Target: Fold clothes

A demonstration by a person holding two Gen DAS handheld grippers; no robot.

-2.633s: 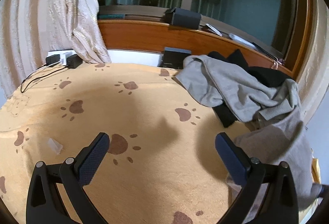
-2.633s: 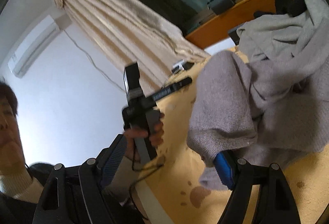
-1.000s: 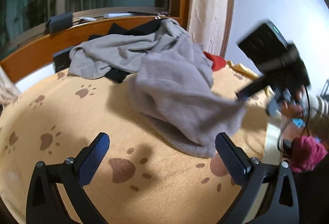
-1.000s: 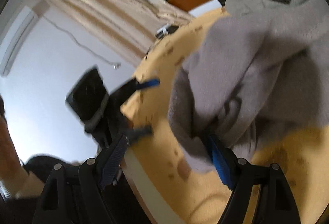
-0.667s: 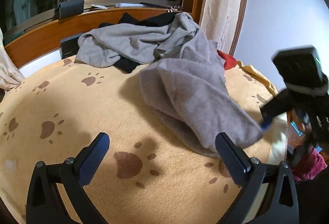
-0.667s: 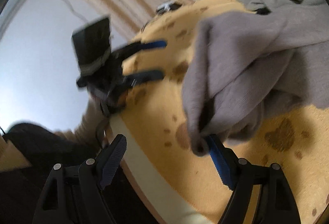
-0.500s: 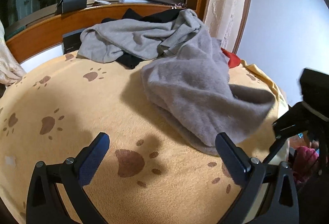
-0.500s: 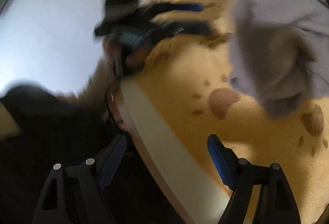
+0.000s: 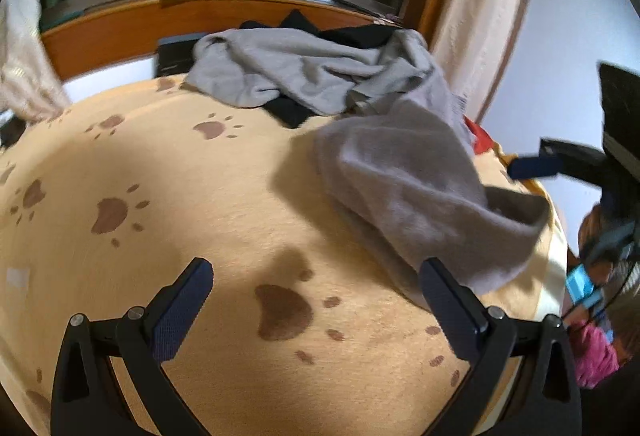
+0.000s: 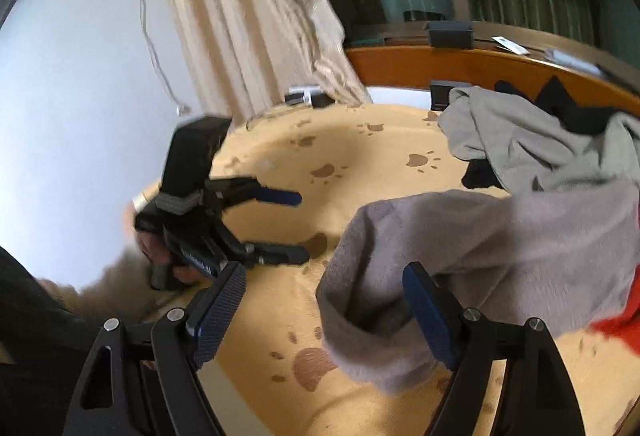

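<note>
2 grippers (image 9: 312, 300) (image 10: 324, 312), 1 taupe sweater (image 9: 404, 180)

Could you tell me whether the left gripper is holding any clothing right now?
No, the left gripper is open over the bare paw-print blanket, with the grey garment lying beside its fingers, ungripped.

Sweater (image 9: 404, 180) on the blanket (image 9: 160, 164), before the clothes heap (image 9: 312, 72) (headboard (image 9: 120, 28) behind it)
</note>
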